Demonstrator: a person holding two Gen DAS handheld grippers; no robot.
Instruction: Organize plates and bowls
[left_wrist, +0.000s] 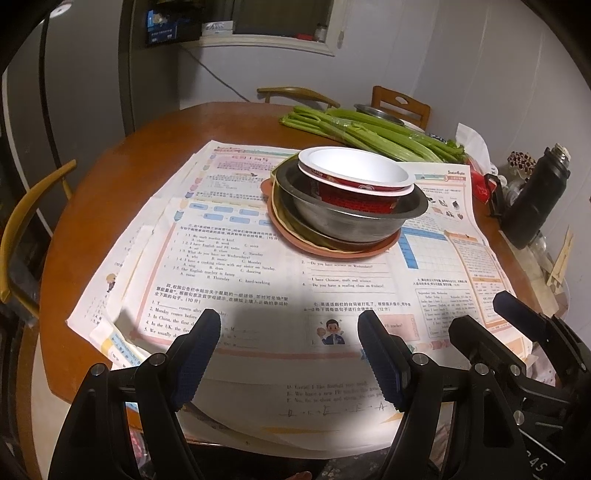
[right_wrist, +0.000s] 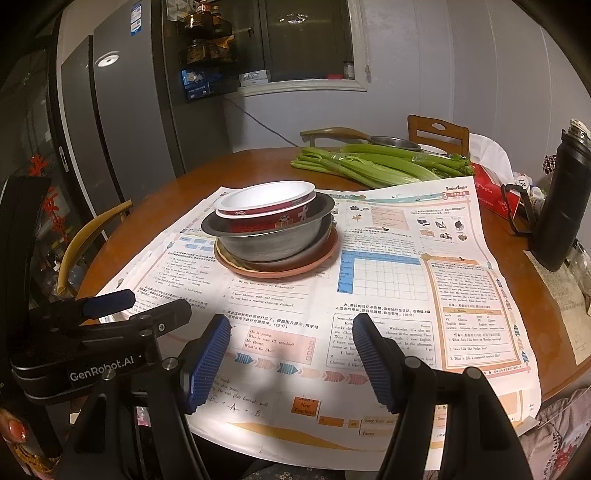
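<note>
A stack stands on the paper-covered table: a red-and-white paper bowl (left_wrist: 354, 173) sits inside a steel bowl (left_wrist: 347, 218), which rests on a dark plate and a terracotta plate (left_wrist: 369, 253). The same stack shows in the right wrist view, with the paper bowl (right_wrist: 266, 201), steel bowl (right_wrist: 273, 240) and terracotta plate (right_wrist: 295, 269). My left gripper (left_wrist: 290, 321) is open and empty, low near the table's front edge, well short of the stack. My right gripper (right_wrist: 291, 325) is open and empty, beside it to the right. Each gripper shows in the other's view.
Printed worksheets (left_wrist: 229, 258) cover the round wooden table (left_wrist: 129, 155). Celery (left_wrist: 369, 133) and a steel dish (left_wrist: 373, 110) lie at the back. A black flask (right_wrist: 561, 199) and a red tissue box (right_wrist: 495, 192) stand at the right. Chairs ring the table.
</note>
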